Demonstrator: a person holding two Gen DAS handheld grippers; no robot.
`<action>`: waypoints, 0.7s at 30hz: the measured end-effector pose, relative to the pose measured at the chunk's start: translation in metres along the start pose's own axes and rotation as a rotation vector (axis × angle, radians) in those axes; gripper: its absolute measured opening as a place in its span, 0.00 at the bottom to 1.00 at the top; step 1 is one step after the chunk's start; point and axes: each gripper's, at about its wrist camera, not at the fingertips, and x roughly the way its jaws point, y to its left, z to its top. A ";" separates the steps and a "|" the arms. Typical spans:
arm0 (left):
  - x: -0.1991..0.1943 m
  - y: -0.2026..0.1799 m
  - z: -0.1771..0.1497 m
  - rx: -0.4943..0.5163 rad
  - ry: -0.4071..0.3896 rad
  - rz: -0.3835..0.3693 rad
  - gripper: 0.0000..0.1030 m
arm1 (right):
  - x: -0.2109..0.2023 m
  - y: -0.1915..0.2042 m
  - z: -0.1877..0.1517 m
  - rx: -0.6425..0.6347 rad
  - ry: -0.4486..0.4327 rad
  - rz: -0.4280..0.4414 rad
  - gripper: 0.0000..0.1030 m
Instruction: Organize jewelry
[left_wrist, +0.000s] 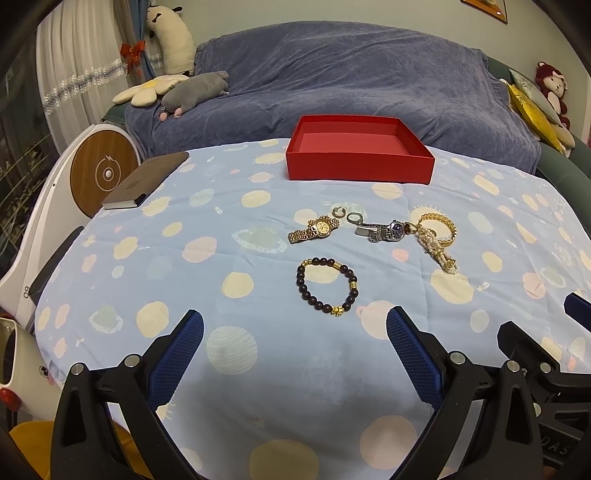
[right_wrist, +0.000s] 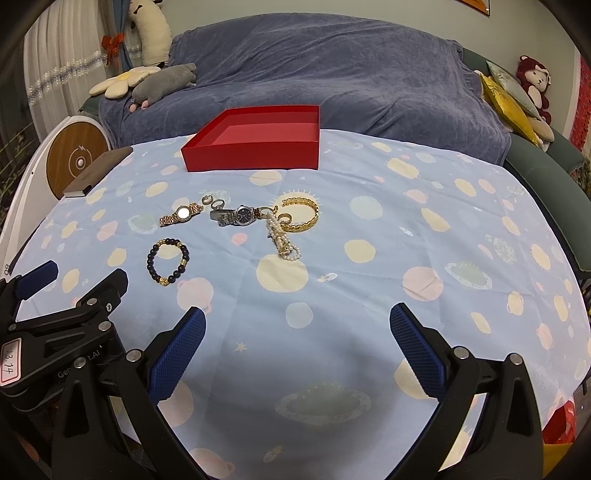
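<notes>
An empty red box (left_wrist: 359, 162) (right_wrist: 255, 158) stands at the far side of the table. In front of it lie a gold watch (left_wrist: 314, 229) (right_wrist: 181, 214), two small rings (left_wrist: 337, 212) (right_wrist: 207, 199), a silver watch (left_wrist: 386, 230) (right_wrist: 236, 215), a gold bangle (left_wrist: 439, 224) (right_wrist: 301, 214) and a pearl bracelet (left_wrist: 437, 251) (right_wrist: 281, 240). A dark bead bracelet (left_wrist: 327, 287) (right_wrist: 168, 263) lies nearest, just beyond my left gripper (left_wrist: 295, 332), which is open and holds nothing. My right gripper (right_wrist: 297, 328) is open too, over bare cloth to the right of the jewelry.
The table wears a light blue cloth (left_wrist: 236, 258) with planet prints. A brown notebook (left_wrist: 146, 181) lies at the back left. A sofa under a blue cover (left_wrist: 351, 81) with plush toys stands behind. A white device with a wooden disc (left_wrist: 101, 173) is at the left.
</notes>
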 end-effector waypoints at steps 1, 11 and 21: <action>0.000 0.000 0.000 -0.001 0.000 0.000 0.94 | 0.000 0.000 0.000 0.000 0.002 0.001 0.95; 0.002 0.002 0.000 -0.012 0.021 -0.019 0.93 | 0.000 -0.001 0.000 0.004 0.003 0.000 0.95; 0.005 0.002 -0.001 -0.011 0.038 -0.029 0.93 | 0.001 0.001 0.000 -0.003 0.010 -0.001 0.95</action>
